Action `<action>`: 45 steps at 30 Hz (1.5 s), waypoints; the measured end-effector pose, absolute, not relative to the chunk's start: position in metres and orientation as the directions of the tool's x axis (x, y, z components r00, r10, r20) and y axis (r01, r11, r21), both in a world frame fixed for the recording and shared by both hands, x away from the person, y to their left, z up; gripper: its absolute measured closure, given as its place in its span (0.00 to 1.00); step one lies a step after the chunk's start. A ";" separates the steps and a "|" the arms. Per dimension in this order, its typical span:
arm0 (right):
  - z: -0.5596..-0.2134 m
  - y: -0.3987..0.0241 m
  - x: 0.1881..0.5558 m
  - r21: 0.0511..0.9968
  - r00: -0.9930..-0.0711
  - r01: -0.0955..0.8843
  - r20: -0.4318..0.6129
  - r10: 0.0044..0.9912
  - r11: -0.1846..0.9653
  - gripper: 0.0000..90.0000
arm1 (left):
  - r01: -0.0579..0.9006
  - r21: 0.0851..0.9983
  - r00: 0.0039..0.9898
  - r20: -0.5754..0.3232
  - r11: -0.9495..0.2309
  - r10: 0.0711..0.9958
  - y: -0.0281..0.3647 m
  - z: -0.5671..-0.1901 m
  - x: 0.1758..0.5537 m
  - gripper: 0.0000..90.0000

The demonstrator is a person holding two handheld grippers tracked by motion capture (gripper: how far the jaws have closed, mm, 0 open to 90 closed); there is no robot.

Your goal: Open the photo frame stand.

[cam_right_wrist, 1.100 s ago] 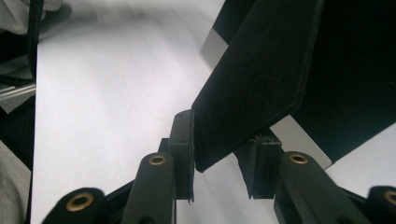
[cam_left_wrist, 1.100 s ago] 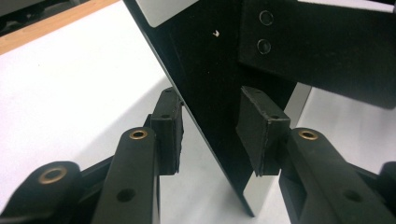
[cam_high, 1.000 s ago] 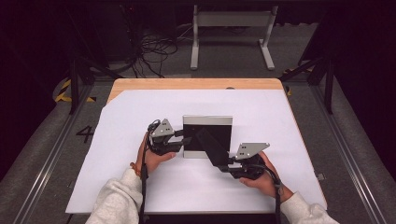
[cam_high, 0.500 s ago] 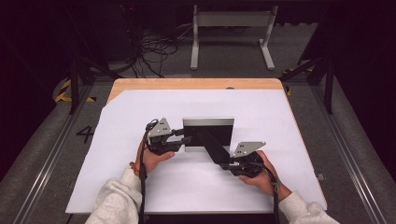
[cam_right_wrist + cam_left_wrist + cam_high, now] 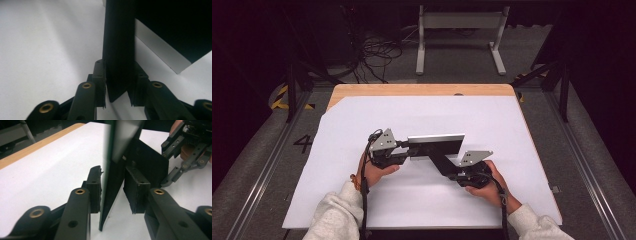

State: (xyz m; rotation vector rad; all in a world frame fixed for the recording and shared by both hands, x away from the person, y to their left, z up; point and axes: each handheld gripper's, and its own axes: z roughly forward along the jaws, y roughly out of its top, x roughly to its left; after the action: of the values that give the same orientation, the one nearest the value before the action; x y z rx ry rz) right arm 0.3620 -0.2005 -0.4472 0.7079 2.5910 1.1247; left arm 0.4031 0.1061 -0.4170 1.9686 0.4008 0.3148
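The black folder (image 5: 434,148) is standing upright mid-desk (image 5: 492,120) on white paper, flaps splayed. The left claw (image 5: 406,150) has just been closing on the left flap, one pad touching, the other a gap off. The right claw (image 5: 447,169) is clamping the near flap. Since a second ago the folder is sitting lower, suggesting flattening is under way

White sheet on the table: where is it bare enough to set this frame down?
The white sheet lies bare from the black picture frame back to the wooden table edge, and along both sides. Crowded: centre front, around the left gripper and right gripper.
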 end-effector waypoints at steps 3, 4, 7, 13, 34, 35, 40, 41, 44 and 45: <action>-0.445 -0.202 0.361 0.743 -0.856 0.338 -0.013 0.517 0.578 0.81 | 0.122 0.904 0.913 0.059 -0.409 0.403 0.102 -0.416 0.399 0.78; -0.445 -0.202 0.360 0.743 -0.854 0.343 -0.009 0.520 0.575 0.82 | 0.121 0.904 0.914 0.059 -0.409 0.400 0.102 -0.417 0.399 0.78; -0.445 -0.203 0.360 0.747 -0.855 0.336 -0.014 0.519 0.574 0.83 | 0.121 0.902 0.913 0.062 -0.413 0.402 0.103 -0.417 0.399 0.78; -0.444 -0.203 0.359 0.754 -0.855 0.329 -0.018 0.519 0.569 0.86 | 0.124 0.895 0.912 0.067 -0.429 0.405 0.105 -0.419 0.397 0.79; -0.435 -0.207 0.356 0.776 -0.850 0.315 -0.025 0.526 0.546 0.79 | 0.147 0.853 0.897 0.098 -0.500 0.431 0.109 -0.431 0.394 0.80; -0.433 -0.209 0.356 0.783 -0.847 0.314 -0.026 0.532 0.538 0.79 | 0.147 0.854 0.898 0.097 -0.499 0.430 0.109 -0.431 0.394 0.80; -0.419 -0.221 0.353 0.815 -0.840 0.286 -0.039 0.541 0.503 0.78 | 0.141 0.856 0.894 0.105 -0.497 0.435 0.110 -0.430 0.393 0.82; -0.416 -0.223 0.353 0.818 -0.835 0.280 -0.050 0.548 0.502 0.78 | 0.142 0.856 0.893 0.106 -0.497 0.437 0.110 -0.430 0.393 0.83; -0.408 -0.229 0.351 0.824 -0.809 0.250 -0.111 0.577 0.509 0.79 | 0.142 0.855 0.891 0.109 -0.499 0.440 0.110 -0.430 0.393 0.84; -0.406 -0.230 0.352 0.825 -0.803 0.248 -0.118 0.585 0.507 0.79 | 0.144 0.856 0.891 0.106 -0.497 0.441 0.110 -0.430 0.393 0.85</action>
State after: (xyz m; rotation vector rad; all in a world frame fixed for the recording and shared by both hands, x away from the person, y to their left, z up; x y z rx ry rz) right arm 0.3516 -0.2303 -0.4062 0.6900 2.3708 1.2081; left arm 0.3933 0.1099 -0.4298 2.0834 0.4214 0.3861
